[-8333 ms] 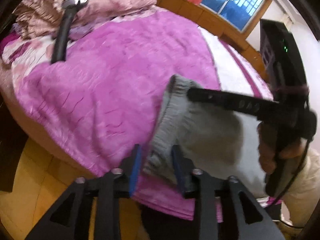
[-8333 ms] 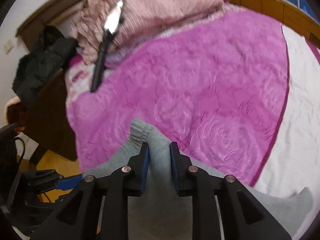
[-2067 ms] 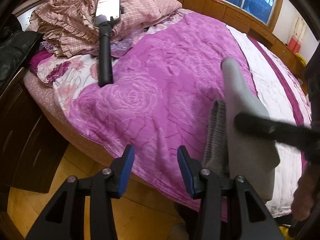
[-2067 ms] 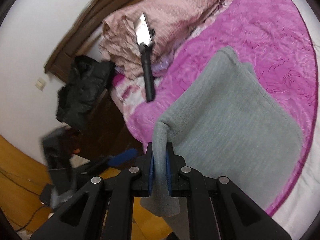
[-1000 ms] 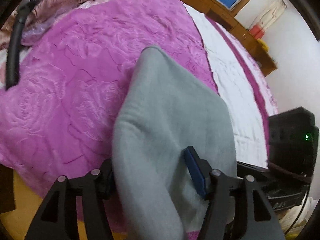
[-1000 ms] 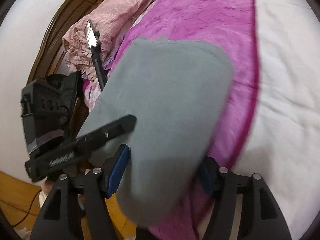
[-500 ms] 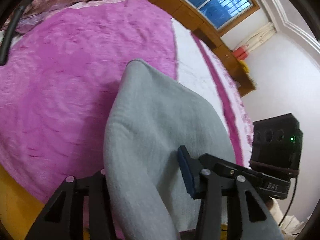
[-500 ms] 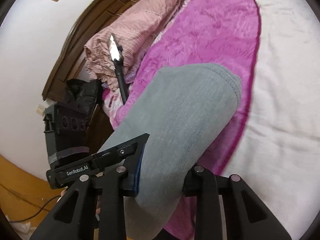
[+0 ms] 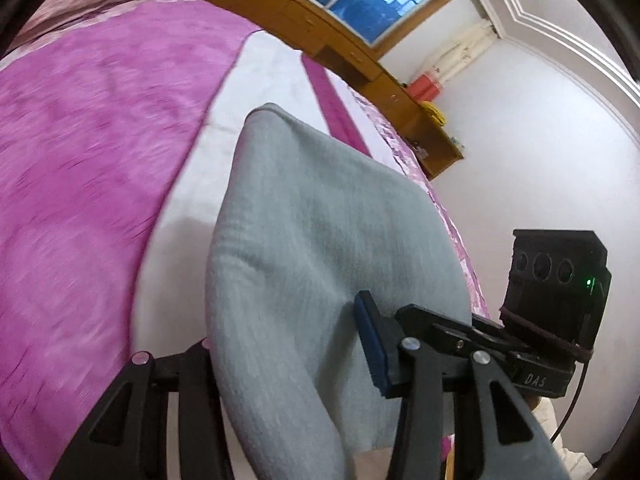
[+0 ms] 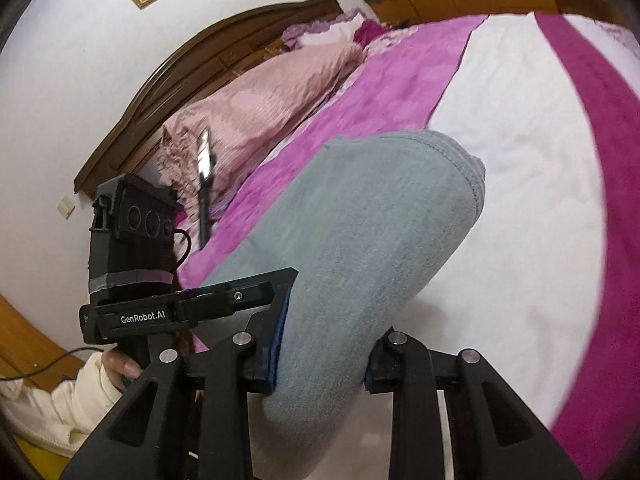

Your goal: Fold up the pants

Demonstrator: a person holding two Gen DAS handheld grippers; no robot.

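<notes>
Now the grey pants – folded thick, soft (both grippers clamp them) – hang over a purple-and-white bed with a wooden headboard.

Pants: plain grey. Bedspread: magenta, white panel. Pillow: pink. Gripper pads: blue.

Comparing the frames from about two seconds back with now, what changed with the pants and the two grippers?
The left gripper, then open beside the grey pants, now clamps the folded bundle. The right gripper, then pinching one edge, now closes on the whole bundle too. The bundle now hangs clear above the white part of the bedspread rather than the purple. The pillow and the phone on its stick stayed put.
</notes>
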